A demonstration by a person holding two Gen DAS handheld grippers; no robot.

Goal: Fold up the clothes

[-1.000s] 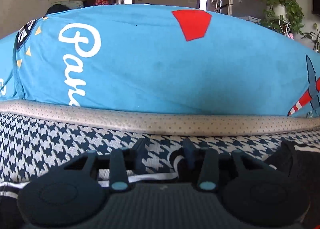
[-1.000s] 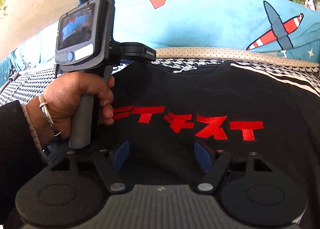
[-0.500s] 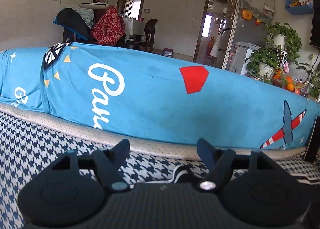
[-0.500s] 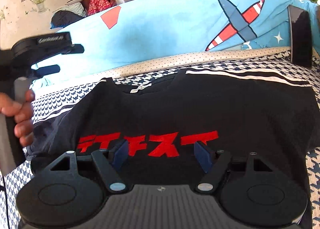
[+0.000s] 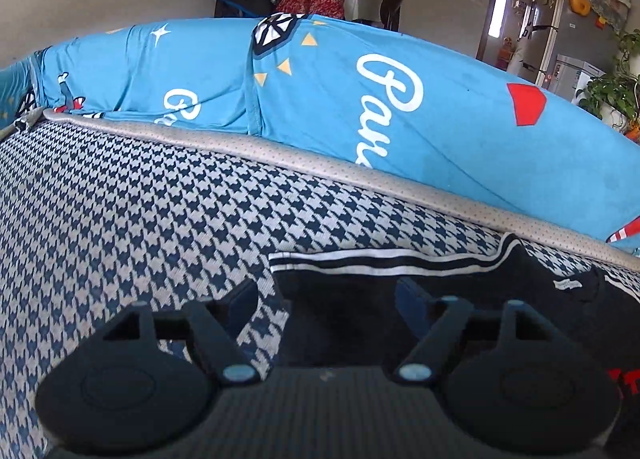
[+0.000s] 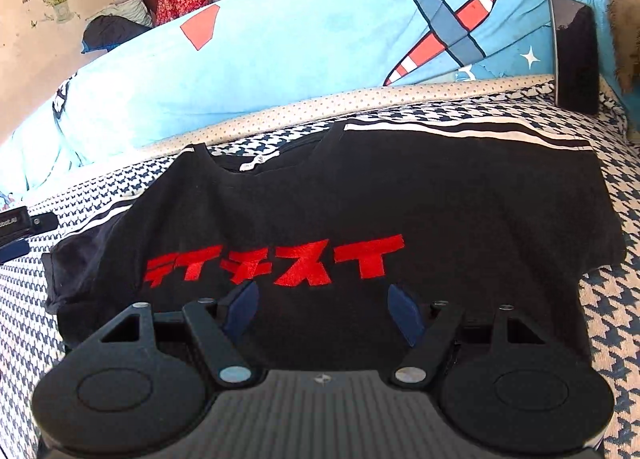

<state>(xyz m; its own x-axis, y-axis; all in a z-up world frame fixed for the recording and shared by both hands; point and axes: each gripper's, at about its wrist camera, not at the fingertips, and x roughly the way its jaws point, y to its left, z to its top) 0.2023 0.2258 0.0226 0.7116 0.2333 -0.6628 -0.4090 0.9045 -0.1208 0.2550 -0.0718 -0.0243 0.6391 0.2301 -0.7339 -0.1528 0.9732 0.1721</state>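
Houndstooth cover (image 5: 120,219) fills the left of the scene, bare up to the blue cushion (image 5: 320,107) behind it. On that side the left gripper (image 5: 326,301) hovers low with its jaws spread and nothing between them; its left finger sits over the checked fabric, its right finger over black cloth. The black T-shirt (image 6: 360,203) lies flat, front up, red lettering (image 6: 276,263) readable, collar toward the cushion and hem toward the person. Its striped left sleeve (image 5: 380,261) ends just ahead of the left jaws, so that edge is the nearer grab for the left hand. Across the middle, the shirt's long axis runs from the hem near the grippers away to the collar. The right gripper (image 6: 322,307) hangs over the lower chest, jaws also spread and empty, the lettering just ahead of them. The right sleeve (image 6: 560,163) lies well off to its right, near a dark upright object (image 6: 576,59) leaning on the cushion. By my reading, folding has not begun, and the left sleeve is the likeliest first fold.
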